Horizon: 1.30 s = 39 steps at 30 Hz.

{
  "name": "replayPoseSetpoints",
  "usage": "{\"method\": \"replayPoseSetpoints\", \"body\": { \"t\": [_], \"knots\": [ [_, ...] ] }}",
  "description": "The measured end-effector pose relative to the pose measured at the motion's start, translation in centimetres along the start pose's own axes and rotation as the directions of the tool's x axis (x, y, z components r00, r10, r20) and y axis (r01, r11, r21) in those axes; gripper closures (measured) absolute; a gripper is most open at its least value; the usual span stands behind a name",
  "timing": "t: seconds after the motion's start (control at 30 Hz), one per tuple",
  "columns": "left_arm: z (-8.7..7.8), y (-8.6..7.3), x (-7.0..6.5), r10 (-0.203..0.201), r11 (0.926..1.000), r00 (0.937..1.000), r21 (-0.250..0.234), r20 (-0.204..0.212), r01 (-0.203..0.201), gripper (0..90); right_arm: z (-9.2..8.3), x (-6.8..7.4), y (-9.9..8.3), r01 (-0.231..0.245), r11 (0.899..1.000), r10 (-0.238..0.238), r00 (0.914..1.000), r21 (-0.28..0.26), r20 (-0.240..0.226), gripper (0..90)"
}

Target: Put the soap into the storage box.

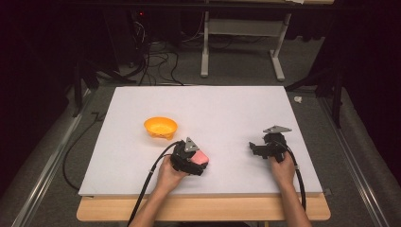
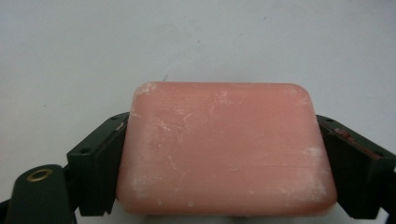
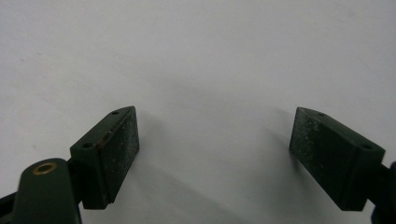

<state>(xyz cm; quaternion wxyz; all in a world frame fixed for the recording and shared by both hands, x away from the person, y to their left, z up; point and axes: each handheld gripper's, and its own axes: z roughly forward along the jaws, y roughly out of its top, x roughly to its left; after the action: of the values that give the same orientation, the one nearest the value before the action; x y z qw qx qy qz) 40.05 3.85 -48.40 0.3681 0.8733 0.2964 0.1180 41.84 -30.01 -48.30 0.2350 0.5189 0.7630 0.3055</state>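
The left gripper (image 2: 224, 154) is pinching a pink bar of soap (image 2: 224, 149): in the left gripper view the bar sits squarely between the two black jaws, each jaw face pressed flat against one of its short ends, its broad scuffed top turned toward the camera and its far edge reaching past the jaw tips. The bar's lower edge is at or just above the white table (image 2: 196, 42) surface; whether it touches cannot be told. In the high view this left gripper (image 1: 201, 161) is near the front of the table, a little left of centre, held by the person's left hand (image 1: 169, 174), with the soap (image 1: 202, 156) showing as a pink patch at its right side and the grey three-cornered plate on top. The right gripper (image 3: 215, 154) is spread wide, its jaws well apart with only bare white table (image 3: 196, 56) between them. In the high view the right gripper (image 1: 257, 149) is near the table's front right, in the right hand (image 1: 283, 170), well apart from the left one. Farther back and to the left of the left gripper, an orange bowl (image 1: 161, 127) sits on the table (image 1: 213, 104), apart from both grippers.
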Motion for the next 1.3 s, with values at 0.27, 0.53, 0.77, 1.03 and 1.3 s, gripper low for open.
{"method": "replayPoseSetpoints", "body": {
  "t": [0.27, 0.53, 0.77, 1.03, 1.3],
  "knots": [
    [-0.4, 0.1, 0.1, -0.012, 0.9999, 0.9996, 0.01, -0.024, 0.012, 13.7, 0.0, 0.1, 0.0, 0.007, 1.0, -0.006, 1.0, -0.003, 0.004, 16.5],
    [-1.7, 0.4, 0.4, -0.036, 0.9989, 0.9991, -0.032, -0.024, 0.035, 13.7, 0.0, 0.1, 0.0, 0.007, 1.0, -0.007, 1.0, -0.004, 0.005, 16.5],
    [-3.0, 0.4, 0.6, -0.051, 0.9974, 0.998, -0.054, -0.038, 0.049, 13.7, 0.0, 0.1, 0.0, 0.007, 1.0, -0.007, 1.0, -0.004, 0.005, 16.5],
    [-4.3, 0.3, 1.0, -0.065, 0.996, 0.9962, -0.066, -0.058, 0.061, 13.7, 0.0, 0.1, 0.0, 0.008, 1.0, -0.008, 1.0, -0.004, 0.005, 16.5],
    [-5.6, 0.1, 1.8, -0.086, 0.9933, 0.9933, -0.084, -0.078, 0.079, 13.8, 0.0, 0.1, 0.0, 0.006, 1.0, -0.006, 1.0, -0.003, 0.005, 16.5]
  ]
}}
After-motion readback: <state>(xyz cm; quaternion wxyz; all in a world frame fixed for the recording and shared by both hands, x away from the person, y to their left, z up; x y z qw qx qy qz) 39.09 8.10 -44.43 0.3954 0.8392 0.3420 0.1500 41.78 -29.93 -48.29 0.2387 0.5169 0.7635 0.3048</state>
